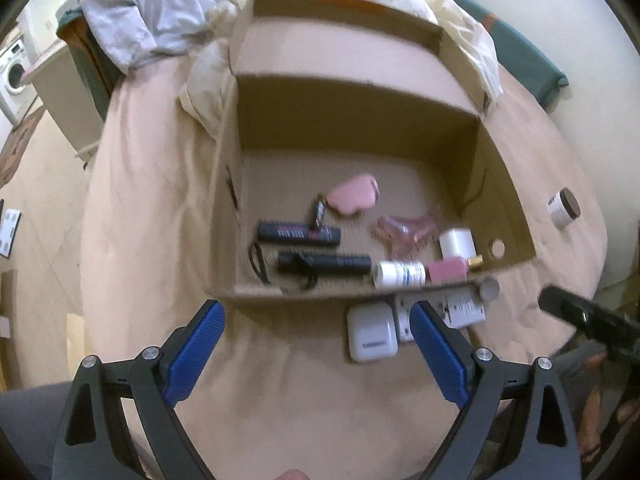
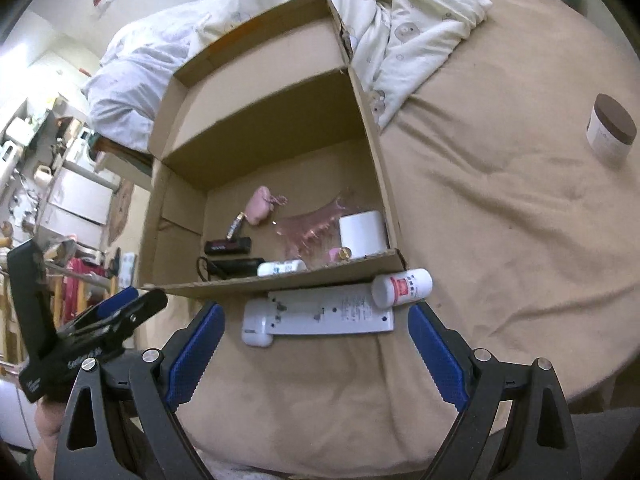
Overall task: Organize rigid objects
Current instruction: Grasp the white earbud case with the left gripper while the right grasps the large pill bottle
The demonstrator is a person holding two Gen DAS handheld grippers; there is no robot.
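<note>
Between the right gripper's [image 2: 316, 354] blue fingers [image 2: 436, 364], spread wide and empty, lies a white power strip [image 2: 320, 314] on the bed [image 2: 500, 220], tight against the cardboard box [image 2: 280, 282], with 1 white bottle [image 2: 402, 286] resting on its end. The left gripper [image 1: 316, 354] is likewise spread and empty. The strip looks stiff, light and smooth; I would pinch it across its narrow middle. Outside the box I count 1 strip, 1 bottle and 1 brown-lidded jar [image 2: 611, 130].
</note>
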